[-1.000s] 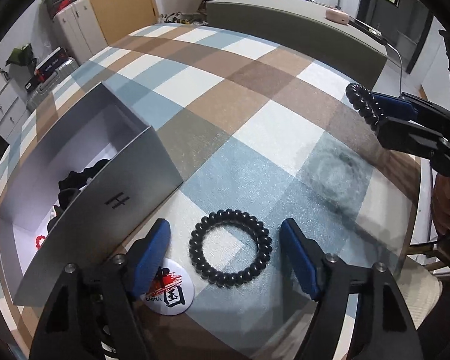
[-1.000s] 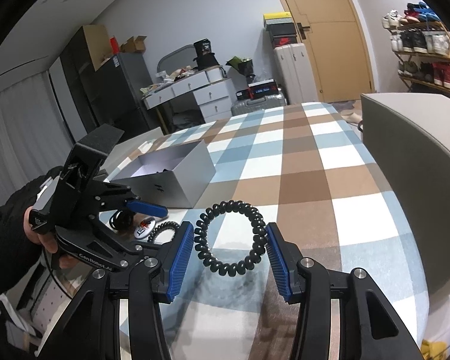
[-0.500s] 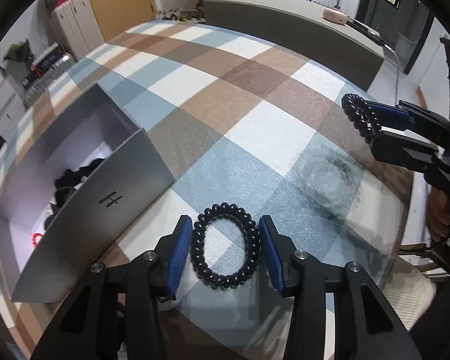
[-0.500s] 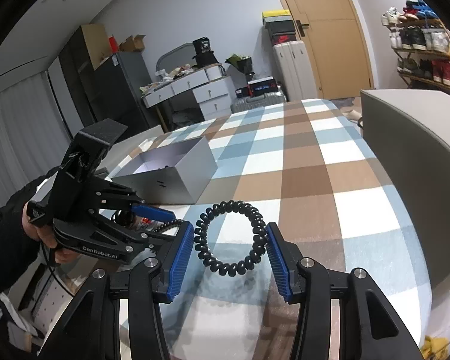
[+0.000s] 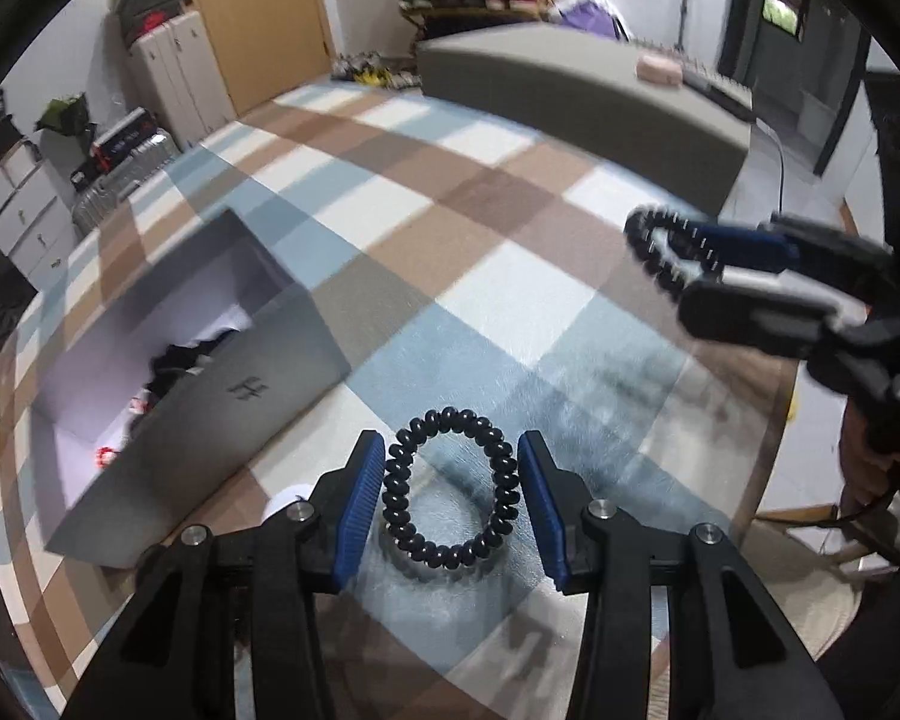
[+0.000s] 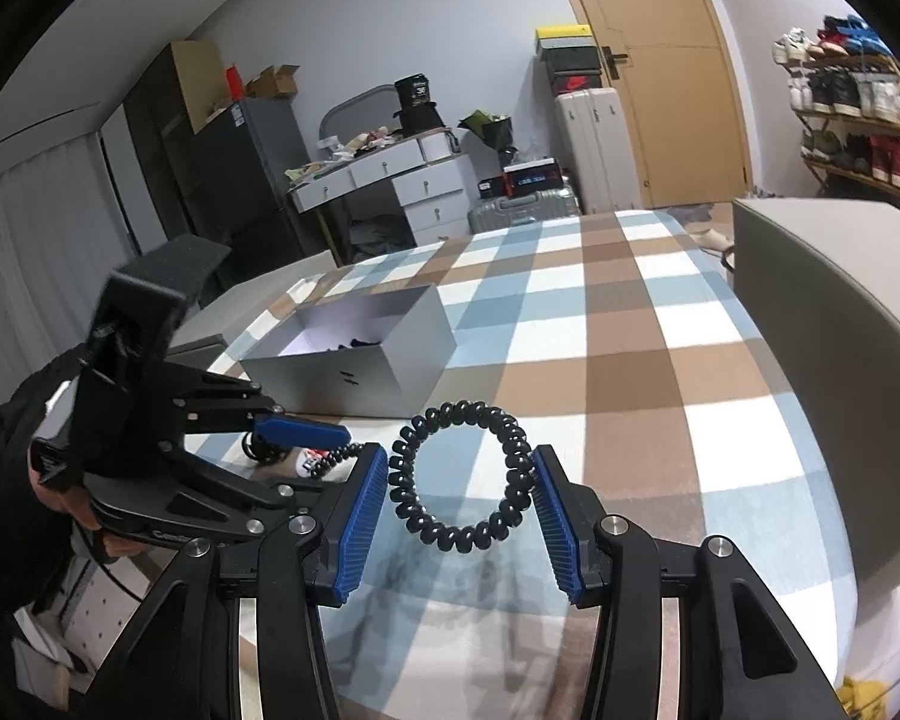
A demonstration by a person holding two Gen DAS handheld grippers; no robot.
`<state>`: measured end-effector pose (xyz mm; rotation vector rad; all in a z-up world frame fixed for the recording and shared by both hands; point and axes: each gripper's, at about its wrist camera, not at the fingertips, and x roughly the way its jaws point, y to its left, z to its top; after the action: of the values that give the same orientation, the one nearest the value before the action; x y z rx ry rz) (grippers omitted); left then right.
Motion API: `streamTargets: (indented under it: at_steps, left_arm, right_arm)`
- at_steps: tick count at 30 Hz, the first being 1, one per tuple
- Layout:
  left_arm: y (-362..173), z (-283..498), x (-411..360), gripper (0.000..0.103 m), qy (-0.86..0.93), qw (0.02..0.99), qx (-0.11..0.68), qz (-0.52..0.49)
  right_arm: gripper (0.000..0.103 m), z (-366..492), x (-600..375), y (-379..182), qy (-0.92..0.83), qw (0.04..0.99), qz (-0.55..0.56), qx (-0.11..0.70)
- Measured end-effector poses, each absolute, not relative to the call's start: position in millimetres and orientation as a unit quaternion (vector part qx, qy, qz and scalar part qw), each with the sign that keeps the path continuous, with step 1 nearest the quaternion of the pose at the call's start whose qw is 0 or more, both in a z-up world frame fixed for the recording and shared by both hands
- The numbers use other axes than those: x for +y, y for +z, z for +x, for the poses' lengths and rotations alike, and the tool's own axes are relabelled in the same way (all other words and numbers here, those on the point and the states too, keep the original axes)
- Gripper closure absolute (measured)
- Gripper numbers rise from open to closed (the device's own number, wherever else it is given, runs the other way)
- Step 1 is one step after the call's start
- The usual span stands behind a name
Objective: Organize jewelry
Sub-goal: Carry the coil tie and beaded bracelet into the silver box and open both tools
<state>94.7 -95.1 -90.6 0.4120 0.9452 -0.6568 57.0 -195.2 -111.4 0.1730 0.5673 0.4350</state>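
Your left gripper [image 5: 450,501] pinches a black coil band [image 5: 450,489] between its blue pads, just off the checked cloth [image 5: 426,252] near the table's front edge. Your right gripper [image 6: 459,501] clamps a second coil band [image 6: 462,477] — held in the air. Grey box [image 5: 210,396] sits open toward the left edge, dark items inside.

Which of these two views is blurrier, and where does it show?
Left wrist view: smeared across the checked cloth and the grey box, while the black coil bracelet between its pads stays sharp. Right wrist view: crisp throughout, with fisheye bending at the edges.
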Motion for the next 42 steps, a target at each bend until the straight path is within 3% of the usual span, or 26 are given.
streamTargets:
  at_steps: [18, 42]
  left_arm:
    - [-35.2, 111.9, 2.1, 0.063, -0.183, 0.907, 0.375, 0.056]
    - [-52.1, 165.5, 40.4, 0.063, -0.161, 0.911, 0.378, -0.035]
  right_arm:
    - [0.055, 112.9, -125.5, -69.1, 0.299, 0.916, 0.067, 0.259]
    - [0.055, 197.8, -60.4, -79.7, 0.342, 0.894, 0.047, 0.285]
